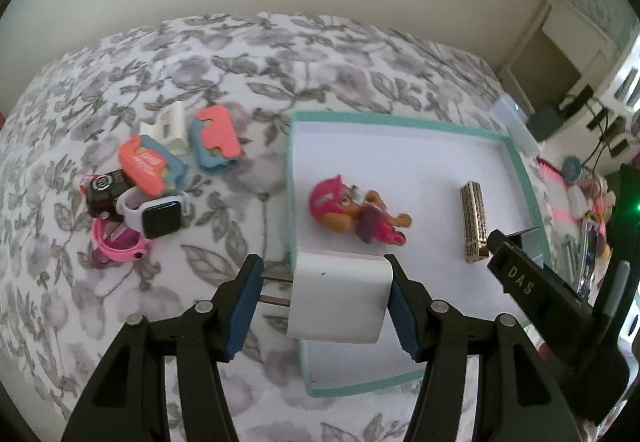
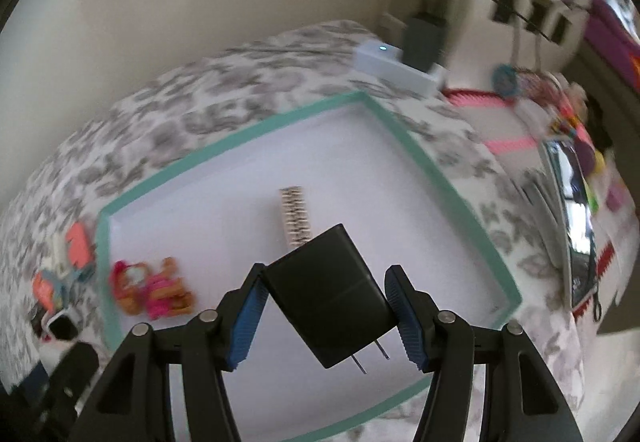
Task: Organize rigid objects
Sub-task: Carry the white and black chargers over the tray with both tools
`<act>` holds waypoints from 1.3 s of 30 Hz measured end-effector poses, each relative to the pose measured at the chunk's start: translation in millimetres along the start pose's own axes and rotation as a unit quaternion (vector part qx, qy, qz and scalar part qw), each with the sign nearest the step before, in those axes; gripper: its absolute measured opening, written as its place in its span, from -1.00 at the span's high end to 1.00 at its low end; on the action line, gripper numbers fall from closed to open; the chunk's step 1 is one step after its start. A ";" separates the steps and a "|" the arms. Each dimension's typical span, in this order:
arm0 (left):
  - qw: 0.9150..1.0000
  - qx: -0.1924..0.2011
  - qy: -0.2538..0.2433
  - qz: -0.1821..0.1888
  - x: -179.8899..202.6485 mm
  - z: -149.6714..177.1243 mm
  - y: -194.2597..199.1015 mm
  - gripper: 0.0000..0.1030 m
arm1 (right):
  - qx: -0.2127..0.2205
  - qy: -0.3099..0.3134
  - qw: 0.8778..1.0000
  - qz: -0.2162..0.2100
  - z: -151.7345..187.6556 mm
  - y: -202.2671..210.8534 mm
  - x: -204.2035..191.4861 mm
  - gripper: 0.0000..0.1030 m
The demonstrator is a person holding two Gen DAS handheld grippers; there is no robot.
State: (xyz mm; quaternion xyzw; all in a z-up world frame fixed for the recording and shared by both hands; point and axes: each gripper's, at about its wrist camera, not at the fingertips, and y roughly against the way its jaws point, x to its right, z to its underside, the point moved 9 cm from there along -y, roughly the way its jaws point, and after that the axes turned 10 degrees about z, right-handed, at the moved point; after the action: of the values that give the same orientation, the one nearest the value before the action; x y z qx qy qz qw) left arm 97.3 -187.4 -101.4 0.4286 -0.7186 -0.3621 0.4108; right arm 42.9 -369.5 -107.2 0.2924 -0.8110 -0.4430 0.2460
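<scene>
My left gripper (image 1: 324,298) is shut on a white plug charger (image 1: 340,298), prongs to the left, held over the near left rim of the teal-edged white tray (image 1: 292,178). My right gripper (image 2: 326,316) is shut on a black plug charger (image 2: 330,294), held tilted above the tray (image 2: 424,158); it also shows at the right of the left wrist view (image 1: 520,278). In the tray lie a pink toy figure (image 1: 356,214) and a gold patterned tube (image 1: 474,226). Both also show in the right wrist view: the figure (image 2: 150,290) and the tube (image 2: 296,216).
The tray sits on a floral bedspread (image 1: 240,54). Left of it is a pile: a white smartwatch (image 1: 154,212), pink band (image 1: 120,246), coral-and-blue cases (image 1: 150,164), a white clip (image 1: 170,124). A cluttered shelf (image 2: 576,170) stands to the right.
</scene>
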 end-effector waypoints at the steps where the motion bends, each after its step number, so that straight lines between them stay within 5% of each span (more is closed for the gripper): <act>1: 1.000 -0.001 -0.011 -0.005 4.1 0.3 -2.1 -0.19 | -0.002 -0.005 1.000 0.003 -1.1 -2.9 4.6 -0.22; 19: 0.996 -0.079 -0.033 0.005 15.7 25.6 -49.7 -0.19 | -0.039 -0.031 0.999 0.020 10.6 -21.5 27.7 -0.23; 28: 0.993 -0.082 -0.077 -0.032 16.3 27.7 -53.9 -0.19 | -0.050 -0.024 0.998 0.018 16.0 -26.6 24.3 -0.23; 39: 0.995 -0.069 -0.058 -0.048 -1.3 18.8 -53.4 -0.19 | -0.059 0.009 0.998 -0.002 25.4 -29.1 5.3 -0.23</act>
State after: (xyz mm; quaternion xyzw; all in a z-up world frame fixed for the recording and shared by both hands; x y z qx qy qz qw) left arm 97.7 -202.8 -155.9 0.4115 -0.6933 -0.4541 0.3792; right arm 30.0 -371.2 -144.0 0.2832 -0.7804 -0.4881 0.2695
